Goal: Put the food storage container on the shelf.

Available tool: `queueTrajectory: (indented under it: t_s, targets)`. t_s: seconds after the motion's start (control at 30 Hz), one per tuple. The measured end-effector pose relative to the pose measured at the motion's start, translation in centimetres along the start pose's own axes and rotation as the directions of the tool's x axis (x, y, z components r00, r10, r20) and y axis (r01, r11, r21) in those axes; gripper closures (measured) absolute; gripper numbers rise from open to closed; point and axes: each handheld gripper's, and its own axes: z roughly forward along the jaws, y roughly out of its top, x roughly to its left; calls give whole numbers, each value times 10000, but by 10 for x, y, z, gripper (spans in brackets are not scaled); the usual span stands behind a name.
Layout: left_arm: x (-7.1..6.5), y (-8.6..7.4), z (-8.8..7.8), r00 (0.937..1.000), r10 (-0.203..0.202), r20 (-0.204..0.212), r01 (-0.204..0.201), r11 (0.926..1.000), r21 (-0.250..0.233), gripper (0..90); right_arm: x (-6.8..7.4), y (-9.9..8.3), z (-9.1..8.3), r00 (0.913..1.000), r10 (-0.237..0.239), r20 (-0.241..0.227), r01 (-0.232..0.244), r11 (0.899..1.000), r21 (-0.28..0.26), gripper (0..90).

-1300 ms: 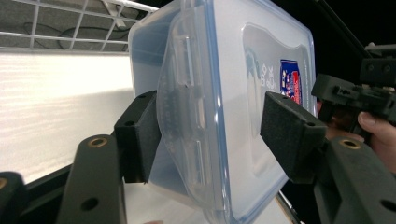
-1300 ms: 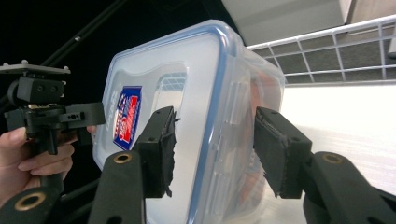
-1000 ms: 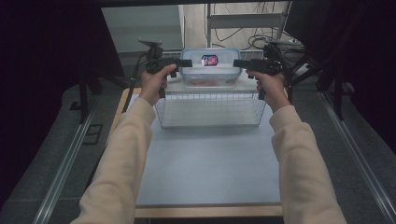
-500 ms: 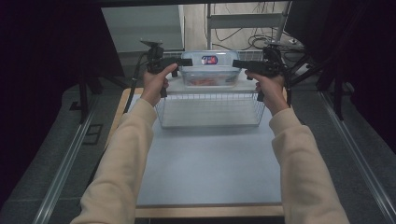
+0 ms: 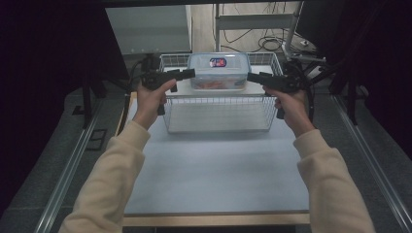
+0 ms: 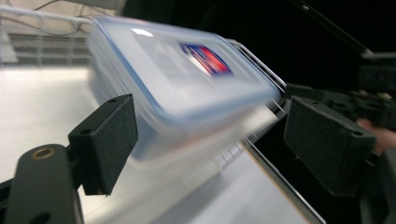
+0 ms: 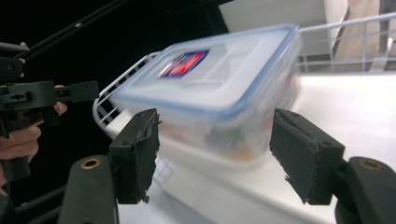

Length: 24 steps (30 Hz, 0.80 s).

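A clear plastic box with a blue-rimmed lid and a red-and-blue label (image 5: 217, 70) sits at the far end of a white wire basket (image 5: 218, 115). My left gripper (image 5: 191, 73) is level at the box's left end and my right gripper (image 5: 251, 76) at its right end. Both have just been opening. In the left gripper view the box (image 6: 187, 79) lies just ahead of the left gripper (image 6: 210, 140), whose pads stand clear of it. In the right gripper view the box (image 7: 215, 93) is likewise beyond the right gripper (image 7: 219, 156), untouched. Colourful contents show through the wall.
The basket stands at the far edge of a pale grey table top (image 5: 214, 174). Behind it are a shelf frame and cables on the floor (image 5: 272, 43). Dark stands and metal rails (image 5: 73, 165) flank the table on both sides.
Both grippers have opened and let go of the box's ends. Both hands have drawn back a little from it, toward the near side. The box stays in the basket.
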Motion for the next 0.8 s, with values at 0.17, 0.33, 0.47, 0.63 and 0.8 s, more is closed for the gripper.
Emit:
queueTrajectory:
  t_s: [0.17,0.33,0.47,0.63,0.8]
  targets:
    - [-17,-49,-25,9966,687,456,-693,9975,104,184,15,-40,-26,9919,-1258,-188,1261,9919,176,295]
    - [-23,-87,-33,9930,771,896,-816,9955,481,189,21,-72,-43,9871,-1435,-708,1455,9891,241,287]
    - [-28,-129,-33,9891,1257,769,-1334,9854,1054,191,19,-107,-56,9828,-1573,-963,1623,9857,461,279]
    - [-20,-185,-28,9910,1180,630,-1279,9736,1889,191,13,-162,-69,9808,-1638,-1056,1735,9807,902,269]
    - [-15,-197,-27,9928,1102,465,-1178,9675,2238,190,5,-190,-73,9844,-1375,-1095,1507,9808,1235,265]
